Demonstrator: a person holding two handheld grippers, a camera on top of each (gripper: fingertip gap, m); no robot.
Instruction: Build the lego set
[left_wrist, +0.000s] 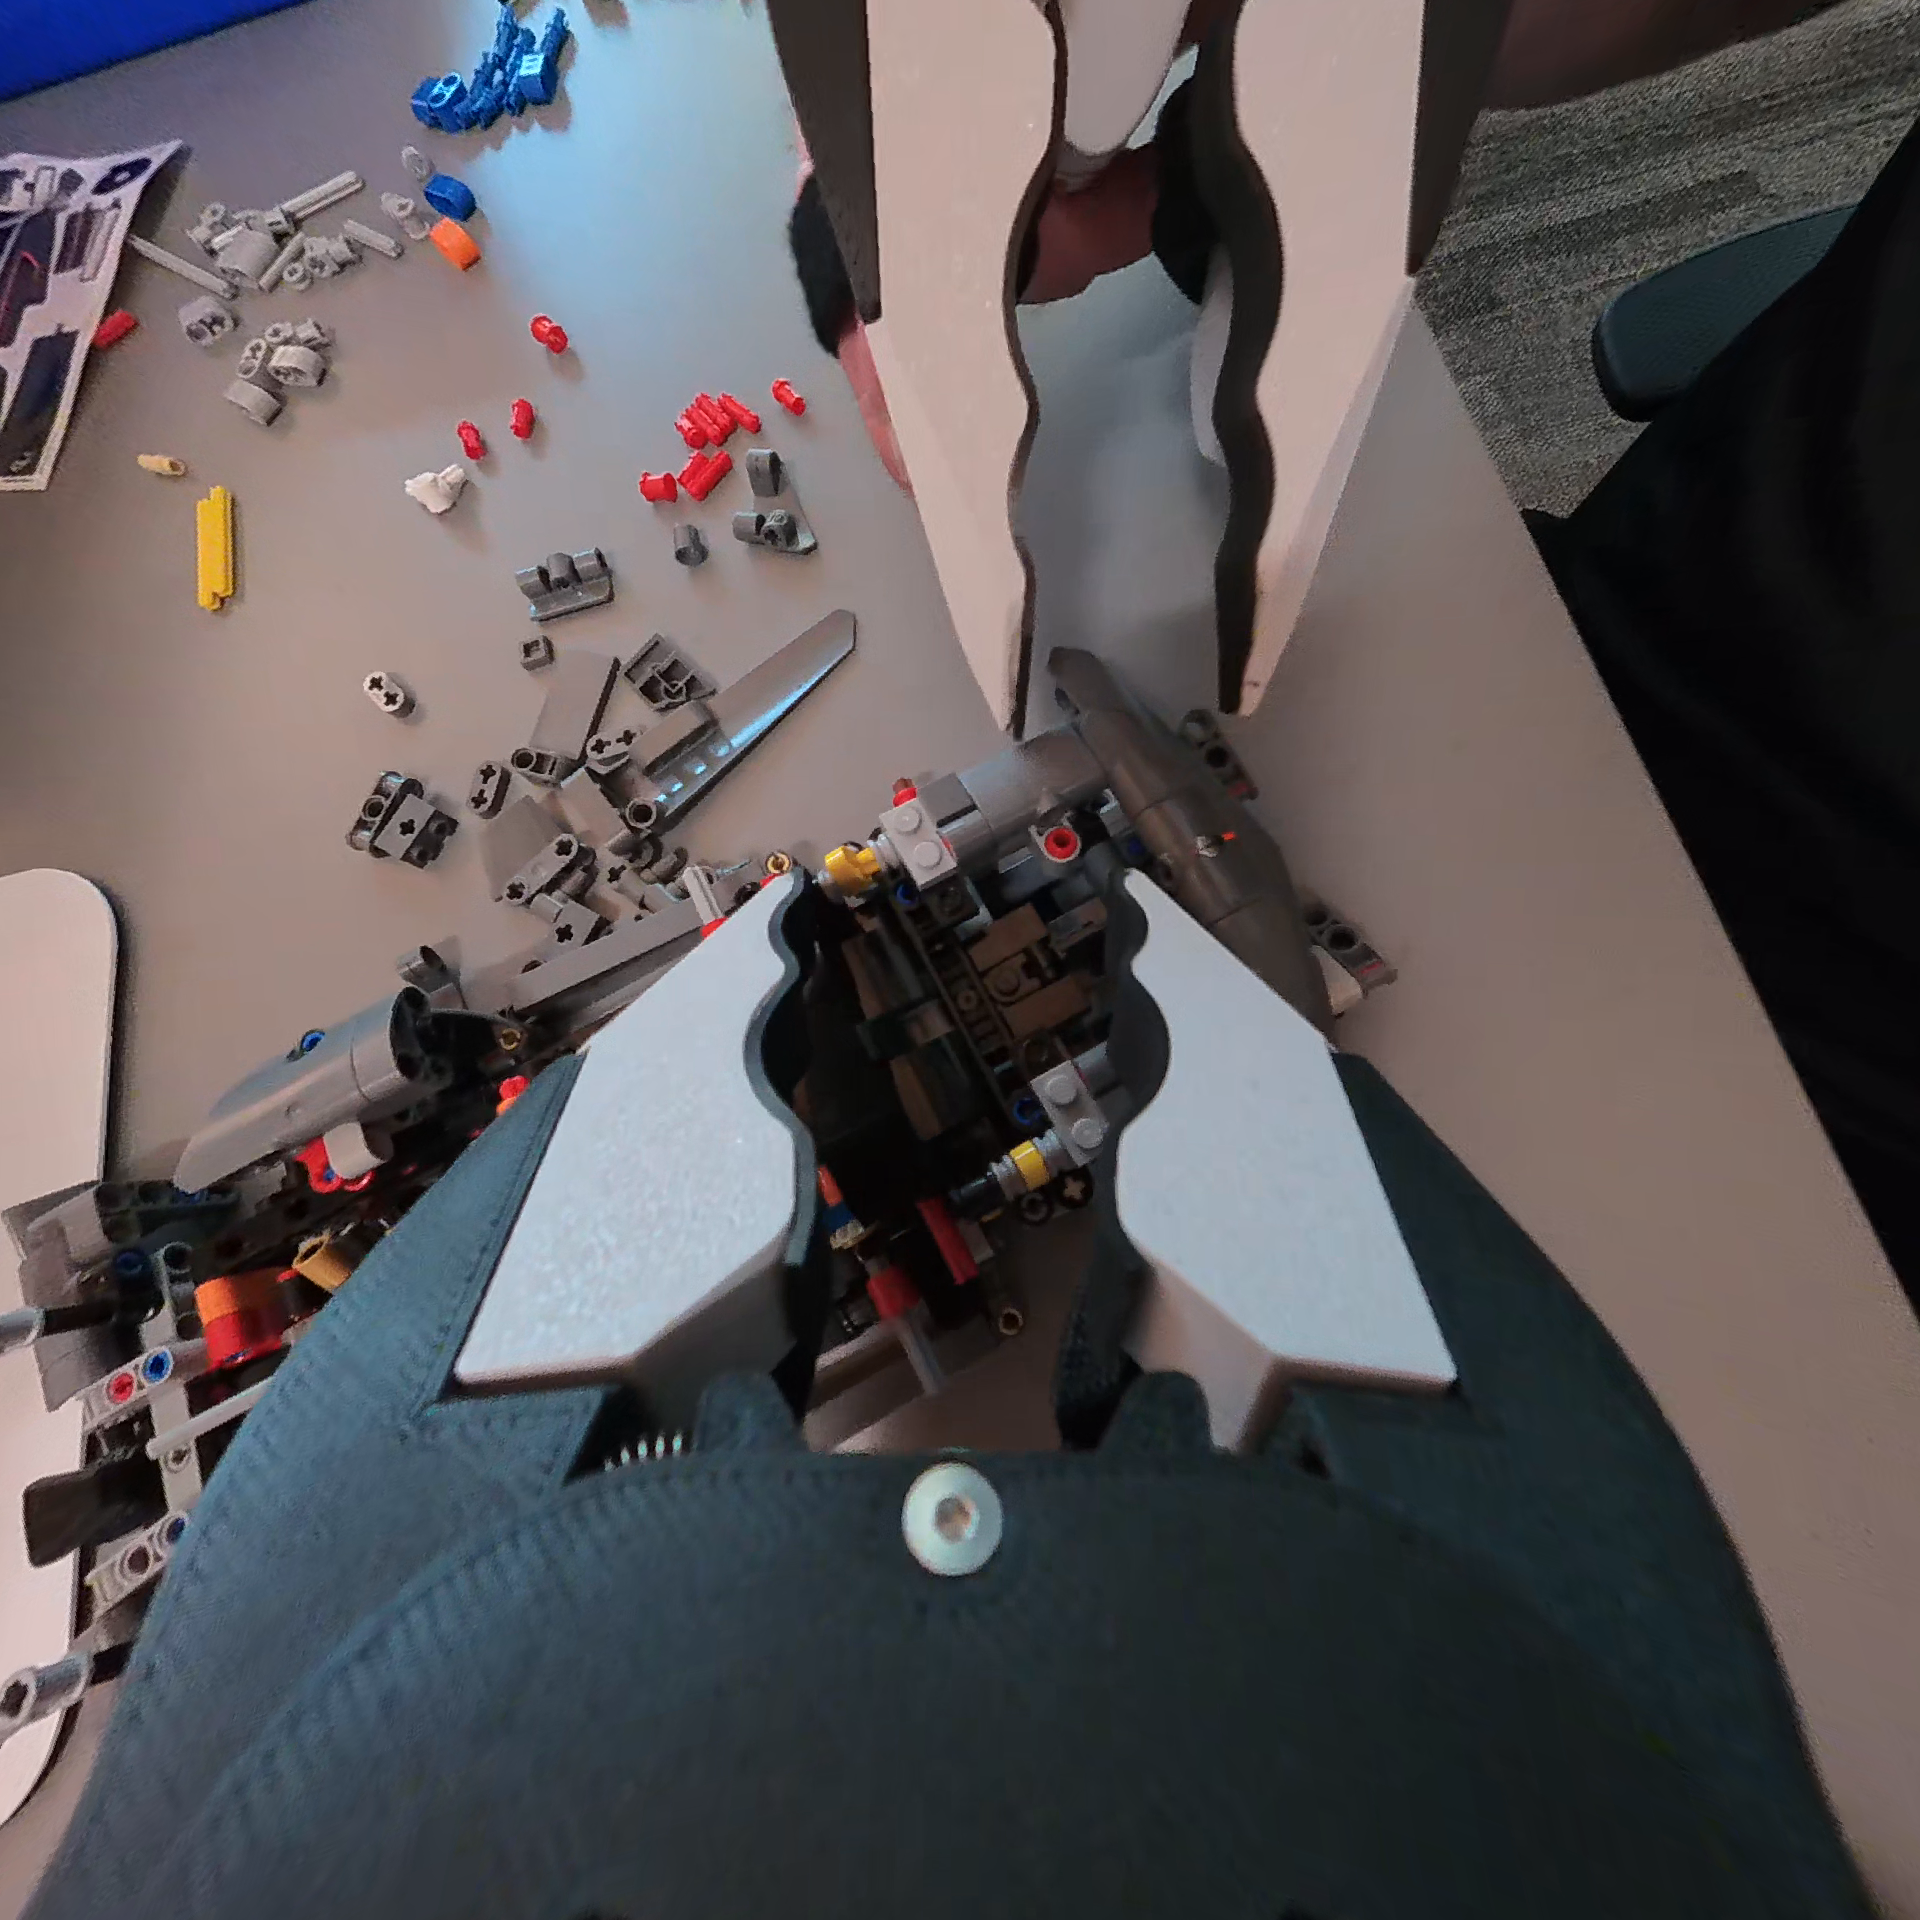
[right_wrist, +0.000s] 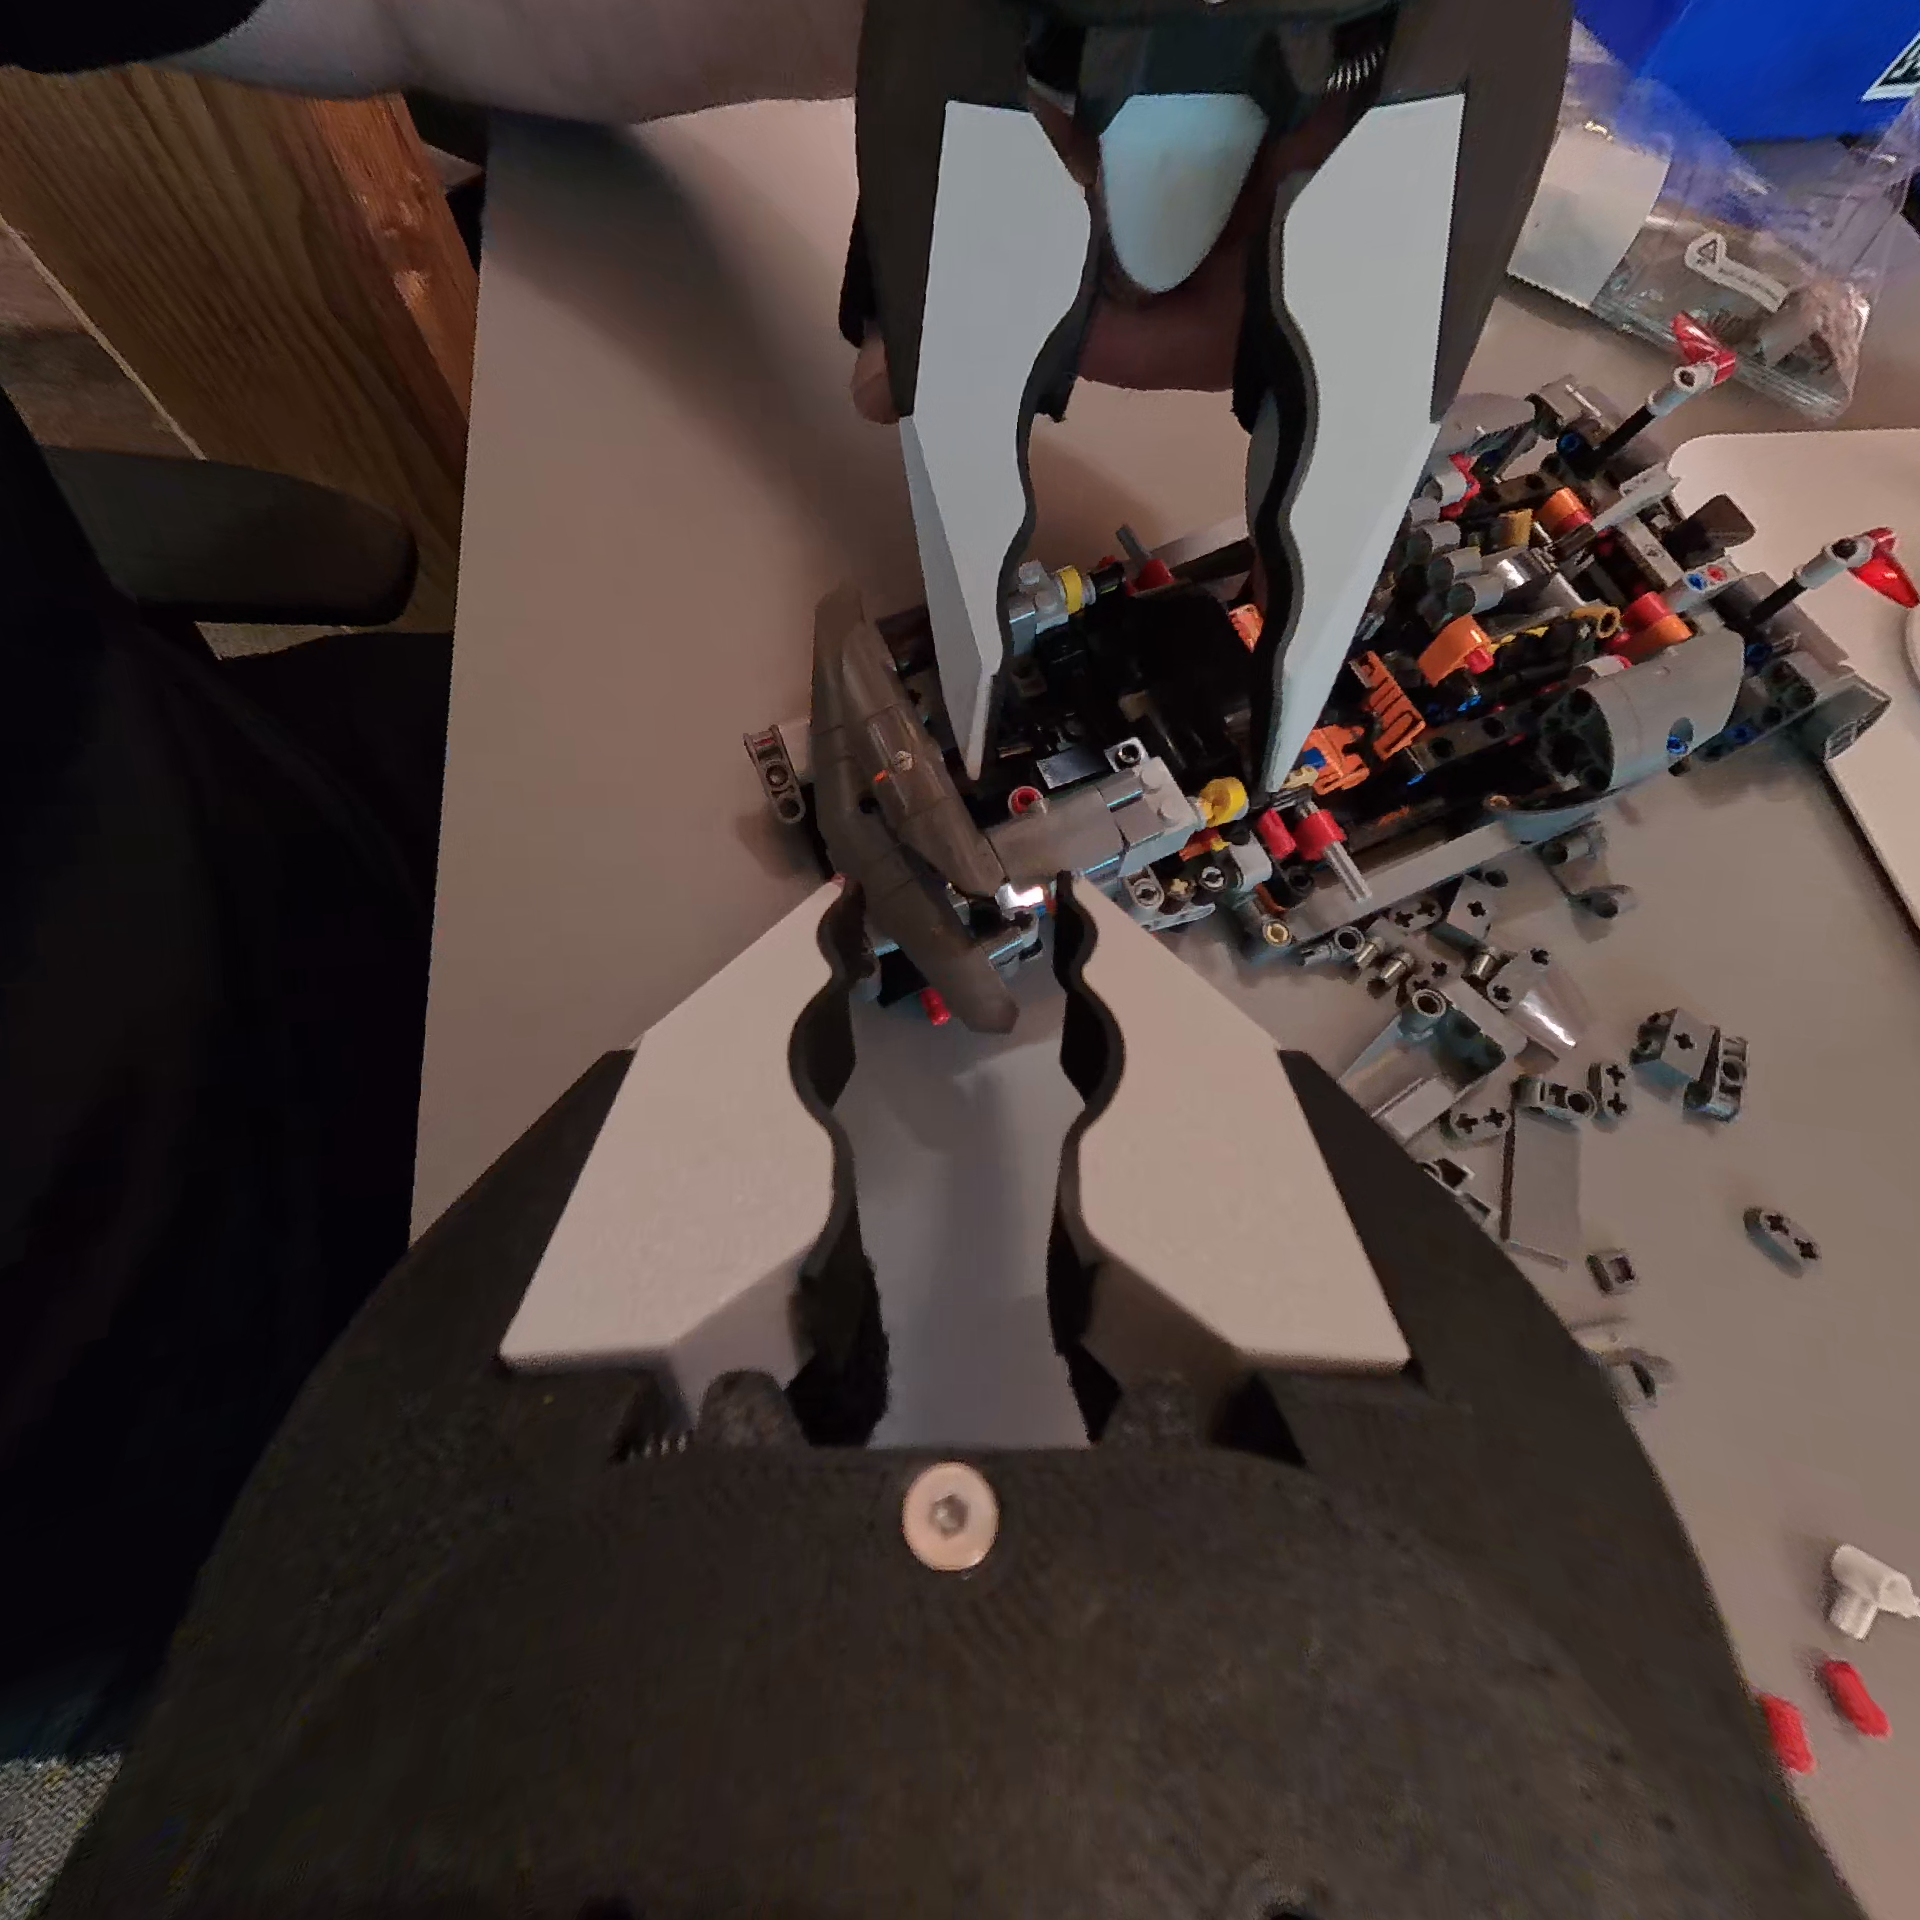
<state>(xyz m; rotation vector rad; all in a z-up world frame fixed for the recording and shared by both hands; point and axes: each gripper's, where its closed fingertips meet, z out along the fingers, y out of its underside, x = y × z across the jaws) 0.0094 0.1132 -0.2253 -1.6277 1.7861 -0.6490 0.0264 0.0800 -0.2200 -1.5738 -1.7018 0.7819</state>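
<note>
Many loose bricks (left_wrist: 582, 769) | grey table (left_wrist: 727, 260) | carpet (left_wrist: 1621, 239)

Right gripper (right_wrist: 951, 904) at 6 o'clock, fingers apart around the near tip of a dark grey curved panel (right_wrist: 894, 821) on the brick-built model (right_wrist: 1299, 707); pad contact unclear. Left gripper (right_wrist: 1122, 769) descends from 12 o'clock, fingertips spread astride the model's black core. Loose grey pieces (right_wrist: 1538, 1060) at 3 o'clock on the pale table (right_wrist: 623, 623).
</note>
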